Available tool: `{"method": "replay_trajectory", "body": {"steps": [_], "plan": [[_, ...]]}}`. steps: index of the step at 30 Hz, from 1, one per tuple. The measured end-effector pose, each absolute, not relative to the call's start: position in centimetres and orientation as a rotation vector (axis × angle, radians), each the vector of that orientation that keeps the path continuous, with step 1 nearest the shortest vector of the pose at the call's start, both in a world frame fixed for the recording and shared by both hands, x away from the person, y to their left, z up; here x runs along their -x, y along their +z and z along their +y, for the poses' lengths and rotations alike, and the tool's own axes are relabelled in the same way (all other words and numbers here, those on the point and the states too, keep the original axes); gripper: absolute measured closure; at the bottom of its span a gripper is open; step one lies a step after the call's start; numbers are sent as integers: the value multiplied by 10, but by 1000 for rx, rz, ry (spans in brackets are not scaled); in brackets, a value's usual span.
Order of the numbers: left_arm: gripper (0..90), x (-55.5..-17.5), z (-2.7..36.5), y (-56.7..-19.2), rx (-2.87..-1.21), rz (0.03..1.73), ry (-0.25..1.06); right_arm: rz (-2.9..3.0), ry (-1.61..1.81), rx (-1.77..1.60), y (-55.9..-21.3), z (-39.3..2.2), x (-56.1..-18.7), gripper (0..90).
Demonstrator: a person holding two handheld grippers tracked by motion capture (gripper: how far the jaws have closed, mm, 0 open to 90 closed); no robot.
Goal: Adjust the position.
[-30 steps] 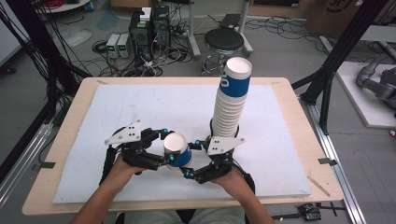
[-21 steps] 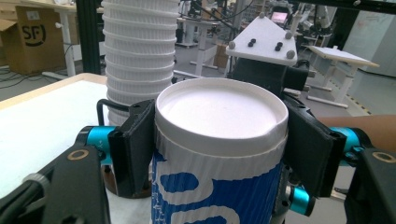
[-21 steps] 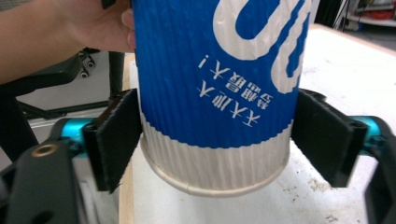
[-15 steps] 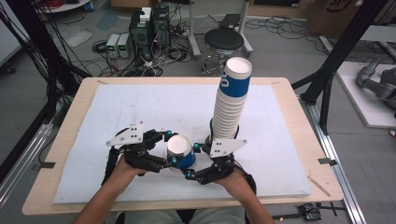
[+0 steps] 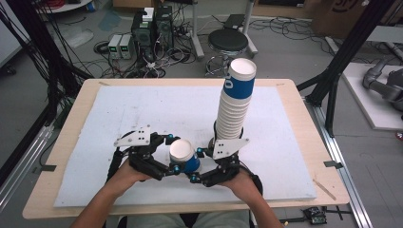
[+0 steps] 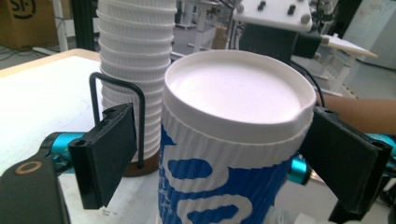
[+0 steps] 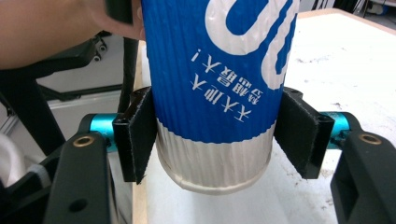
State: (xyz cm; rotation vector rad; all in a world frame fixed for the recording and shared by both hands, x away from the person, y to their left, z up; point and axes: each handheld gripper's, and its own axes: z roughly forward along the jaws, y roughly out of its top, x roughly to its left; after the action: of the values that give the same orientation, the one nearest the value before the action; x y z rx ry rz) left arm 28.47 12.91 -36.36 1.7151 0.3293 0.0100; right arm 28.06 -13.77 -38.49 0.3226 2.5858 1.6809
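Note:
A blue-and-white ribbed paper cup (image 5: 183, 154) hangs just above the white board between both grippers, its white round end up. My right gripper (image 5: 196, 165) has just been closing. In the right gripper view its pads (image 7: 135, 135) press on both sides of the cup (image 7: 219, 70) near the white band, so the right gripper (image 7: 218, 140) is shut on it. My left gripper (image 5: 172, 154) has just been opening. In the left gripper view its jaws straddle the cup (image 6: 224, 154) with a gap at the left pad (image 6: 107, 154), so the left gripper (image 6: 224, 158) is open.
A tall stack of the same cups (image 5: 235, 104) stands in a wire holder (image 6: 140, 121) just behind the right gripper. The white foam board (image 5: 166, 104) covers most of the wooden table (image 5: 71, 123). Computers, cables and a stool sit on the floor beyond.
The cup has shifted slightly toward the right gripper. The right jaws have closed onto it and the left jaws have spread off it. Both hands stayed in place.

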Motion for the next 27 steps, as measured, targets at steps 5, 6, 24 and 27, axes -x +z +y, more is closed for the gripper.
{"method": "replay_trajectory", "body": {"steps": [5, 6, 24, 27], "plan": [[127, -286, 133, -362, -1725, 318, 8, 2616, 1631, -325, -384, -142, -281, 346], [127, -286, 134, -362, -1721, 318, 3, 2622, 1613, -322, -383, -144, -281, 345], [129, -293, 146, -339, -1859, 273, -19, 2791, 1208, -230, -360, -147, -289, 345], [130, -296, 146, -337, -1885, 271, -23, 2823, 1107, -209, -356, -142, -290, 347]]}}
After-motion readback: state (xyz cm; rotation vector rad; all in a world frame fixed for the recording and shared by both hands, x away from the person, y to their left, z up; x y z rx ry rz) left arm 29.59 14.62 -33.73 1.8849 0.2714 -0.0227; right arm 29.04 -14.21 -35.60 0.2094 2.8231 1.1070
